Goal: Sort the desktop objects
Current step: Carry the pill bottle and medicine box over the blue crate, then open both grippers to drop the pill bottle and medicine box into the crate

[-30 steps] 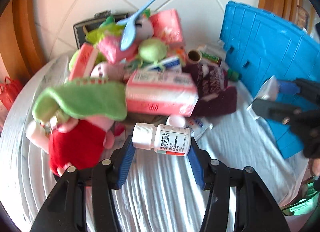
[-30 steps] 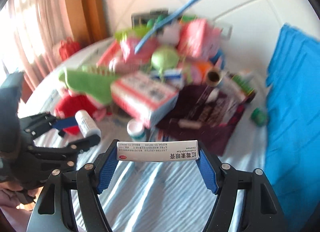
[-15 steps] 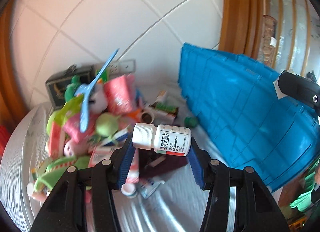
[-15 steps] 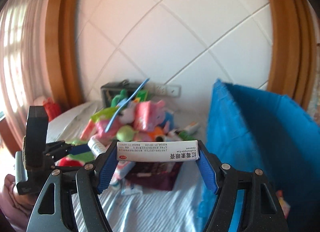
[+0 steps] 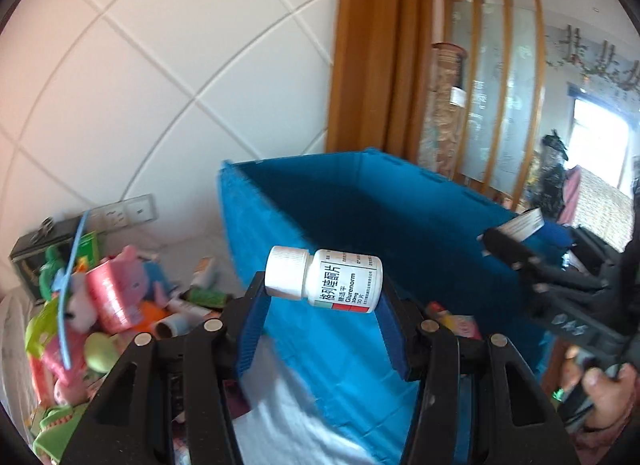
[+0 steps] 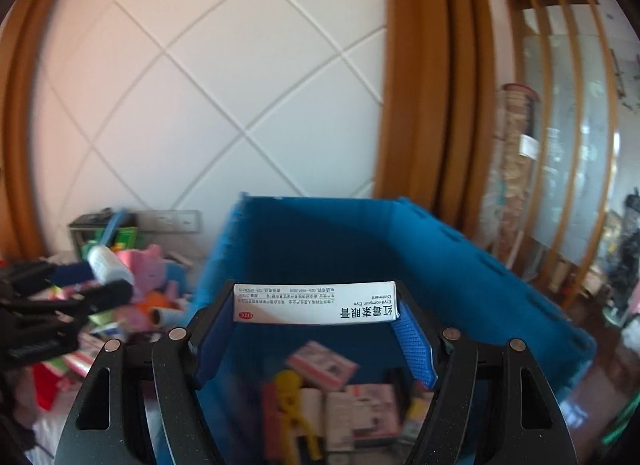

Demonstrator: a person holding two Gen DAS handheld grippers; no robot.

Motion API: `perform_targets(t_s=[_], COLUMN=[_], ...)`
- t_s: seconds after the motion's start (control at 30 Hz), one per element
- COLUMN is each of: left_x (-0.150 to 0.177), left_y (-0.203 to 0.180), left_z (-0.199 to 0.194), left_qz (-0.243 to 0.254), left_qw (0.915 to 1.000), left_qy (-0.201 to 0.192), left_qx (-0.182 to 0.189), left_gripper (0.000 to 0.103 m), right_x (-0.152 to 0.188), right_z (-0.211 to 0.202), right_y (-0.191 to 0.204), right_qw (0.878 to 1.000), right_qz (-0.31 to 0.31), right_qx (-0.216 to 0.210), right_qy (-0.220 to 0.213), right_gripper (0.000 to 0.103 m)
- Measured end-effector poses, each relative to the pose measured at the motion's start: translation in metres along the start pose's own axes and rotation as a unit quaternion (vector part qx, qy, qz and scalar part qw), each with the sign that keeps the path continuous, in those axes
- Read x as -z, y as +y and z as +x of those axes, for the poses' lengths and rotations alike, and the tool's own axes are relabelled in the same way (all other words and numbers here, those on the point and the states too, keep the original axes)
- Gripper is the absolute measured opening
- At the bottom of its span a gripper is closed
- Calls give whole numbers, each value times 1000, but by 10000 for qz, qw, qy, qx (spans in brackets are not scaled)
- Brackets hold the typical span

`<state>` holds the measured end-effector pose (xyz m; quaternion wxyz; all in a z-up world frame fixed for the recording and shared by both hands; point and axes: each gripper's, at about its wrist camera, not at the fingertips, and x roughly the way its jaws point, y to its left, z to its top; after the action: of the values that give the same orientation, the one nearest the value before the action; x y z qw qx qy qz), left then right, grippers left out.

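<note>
- Left wrist view: left gripper (image 5: 323, 307) has its jaws clamped on a white pill bottle (image 5: 325, 278), held sideways right at the blue crate (image 5: 360, 205) near wall
- Right wrist view: right gripper (image 6: 316, 327) jaws squeezing a white ointment box (image 6: 316, 303) above the crate's open inside, boxes lying at the bottom

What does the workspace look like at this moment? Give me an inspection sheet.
Surface: white cloth, largely covered.
Job's things: pill bottle and ointment box, both held; blue bin already holds boxes.
Clutter: toy pile left of the bin.
Grippers: left gripper shut on the bottle; right gripper shut on the box, over the bin.
Cables: nothing seen.
Surroundings: tiled wall, wooden frame.
</note>
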<state>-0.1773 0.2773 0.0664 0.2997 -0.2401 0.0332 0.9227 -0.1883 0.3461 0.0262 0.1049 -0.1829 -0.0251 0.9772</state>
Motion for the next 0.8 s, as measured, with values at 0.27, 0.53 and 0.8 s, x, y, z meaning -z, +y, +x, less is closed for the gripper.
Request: perform_targets(t_s=[0.27, 0.53, 0.8], left_x=[-28, -33, -28], left_y=[-71, -83, -92], left_z=[37, 78, 94], left_qz=[574, 955, 1160], left_qw=[9979, 9943, 9917], left_qy=[20, 462, 551], left_qx=[299, -50, 109], left_gripper=[51, 51, 51], right_x=[14, 18, 21], right_z=[17, 31, 45], right_y=[-64, -88, -89], right_qw=[9980, 9992, 9947], right_qz=[33, 122, 47], right_qx=[584, 305, 944], right_qy=[218, 223, 413], right_gripper=[73, 73, 73])
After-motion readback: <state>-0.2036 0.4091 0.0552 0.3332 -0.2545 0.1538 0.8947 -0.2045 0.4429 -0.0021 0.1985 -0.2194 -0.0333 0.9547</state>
